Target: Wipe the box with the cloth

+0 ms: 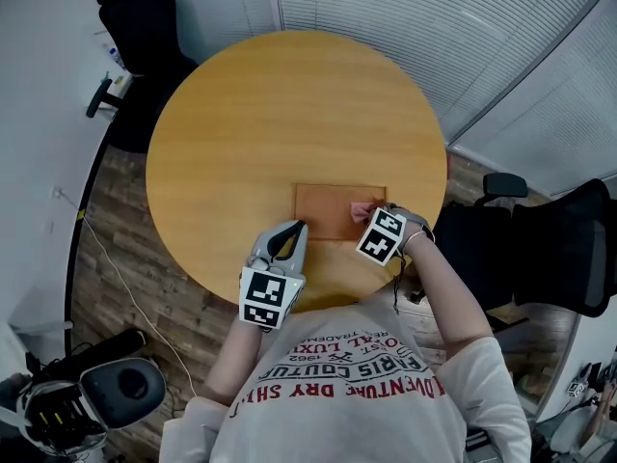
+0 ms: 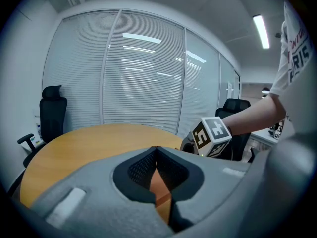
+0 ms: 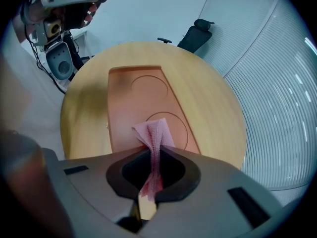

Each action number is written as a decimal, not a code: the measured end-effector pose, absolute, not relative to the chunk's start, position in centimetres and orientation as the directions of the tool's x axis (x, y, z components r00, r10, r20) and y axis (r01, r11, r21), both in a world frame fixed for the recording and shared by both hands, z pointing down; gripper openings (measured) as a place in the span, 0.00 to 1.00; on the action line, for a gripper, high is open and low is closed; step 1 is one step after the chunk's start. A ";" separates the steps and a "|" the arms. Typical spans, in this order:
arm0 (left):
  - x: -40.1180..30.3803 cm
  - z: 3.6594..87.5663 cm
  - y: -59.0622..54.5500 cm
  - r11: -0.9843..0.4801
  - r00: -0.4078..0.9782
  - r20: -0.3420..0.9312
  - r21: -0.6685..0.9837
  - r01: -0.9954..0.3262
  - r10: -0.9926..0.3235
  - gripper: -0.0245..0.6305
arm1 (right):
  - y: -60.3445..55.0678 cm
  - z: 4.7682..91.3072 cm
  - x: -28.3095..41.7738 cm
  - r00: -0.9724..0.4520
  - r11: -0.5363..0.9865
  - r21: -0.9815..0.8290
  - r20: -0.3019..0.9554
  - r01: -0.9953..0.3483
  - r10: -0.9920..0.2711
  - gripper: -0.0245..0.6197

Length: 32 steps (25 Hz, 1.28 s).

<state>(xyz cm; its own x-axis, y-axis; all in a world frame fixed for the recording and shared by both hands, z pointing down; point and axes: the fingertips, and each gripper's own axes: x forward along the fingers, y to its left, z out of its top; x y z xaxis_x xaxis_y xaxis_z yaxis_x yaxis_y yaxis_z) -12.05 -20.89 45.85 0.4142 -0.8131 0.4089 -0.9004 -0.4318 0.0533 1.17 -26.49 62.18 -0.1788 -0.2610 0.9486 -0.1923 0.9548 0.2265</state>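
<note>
A flat orange-brown box [image 1: 333, 210] lies on the round wooden table [image 1: 251, 123], near its front edge. My right gripper [image 1: 367, 216] hovers over the box's right end, shut on a pink cloth [image 1: 362, 207]. In the right gripper view the cloth [image 3: 154, 133] hangs out from between the jaws over the box lid [image 3: 131, 100], which has two embossed circles. My left gripper [image 1: 297, 230] has its tips at the box's front left corner, jaws shut with nothing between them. In the left gripper view a strip of the box [image 2: 161, 190] shows below the closed tips [image 2: 157, 148].
Black office chairs stand at the back left [image 1: 145, 27] and at the right [image 1: 549, 249]. Slatted blinds [image 1: 434, 27] line the far walls. A grey device [image 1: 120, 389] and a cable [image 1: 106, 258] lie on the wood floor at the left.
</note>
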 end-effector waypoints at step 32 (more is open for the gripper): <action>-6.6 46.6 -18.2 -0.460 0.437 0.397 0.042 -0.887 -0.807 0.05 | -16.1 63.7 7.5 -0.160 0.979 0.061 0.983 -0.196 -0.093 0.09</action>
<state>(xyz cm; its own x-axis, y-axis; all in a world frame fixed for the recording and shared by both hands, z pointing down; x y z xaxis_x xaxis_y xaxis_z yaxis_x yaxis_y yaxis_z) -6.61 -18.16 46.62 0.4375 -0.8069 0.3969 -0.8868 -0.4603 0.0416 7.47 -16.06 63.66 -0.1605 -0.0933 0.9826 -0.1964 0.9786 0.0608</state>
